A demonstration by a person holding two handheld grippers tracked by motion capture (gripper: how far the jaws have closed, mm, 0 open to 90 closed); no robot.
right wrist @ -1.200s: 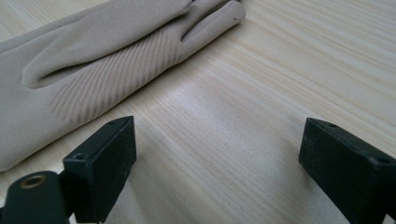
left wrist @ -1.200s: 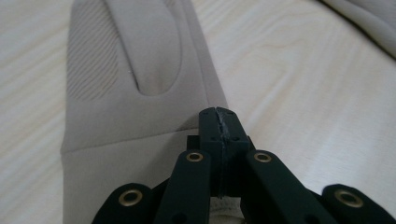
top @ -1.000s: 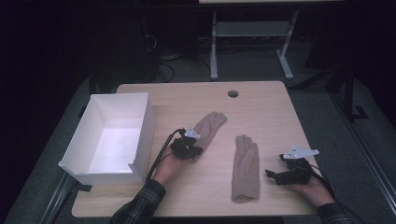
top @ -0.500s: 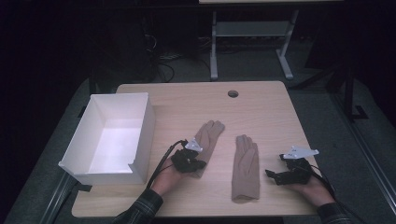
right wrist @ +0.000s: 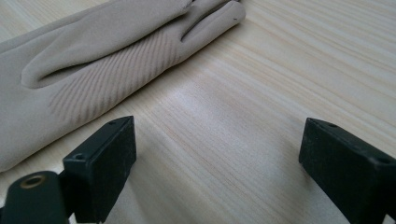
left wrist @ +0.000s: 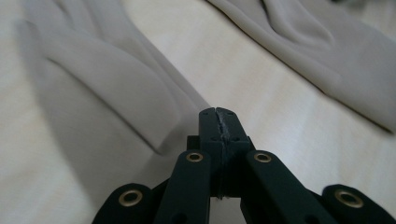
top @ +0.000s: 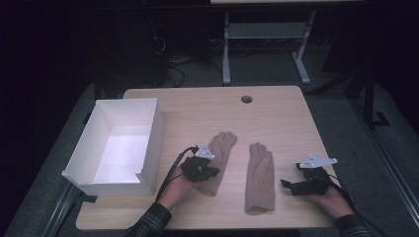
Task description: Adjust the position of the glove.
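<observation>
On the wooden table in the high view, two beige gloves lie side by side near the person's edge. The left glove is tilted, its fingertips pointing toward one o'clock, and the left gripper sits over its cuff end. The right glove lies straight, fingertips toward twelve, and the right gripper rests on the table at its three o'clock side, near but apart from it. A white box stands at nine o'clock from the left glove.

In the left gripper view, the left gripper has its jaws clenched together, tip to tip; no cloth shows between them. The left glove spreads from ten o'clock down past the tips, a fold of it just beside the jaws on their left. The right glove lies at two o'clock across bare wood.

In the right gripper view, the right gripper stands released, jaws wide apart with only table grain between them. The right glove lies at ten to eleven o'clock, clear of the left jaw.
</observation>
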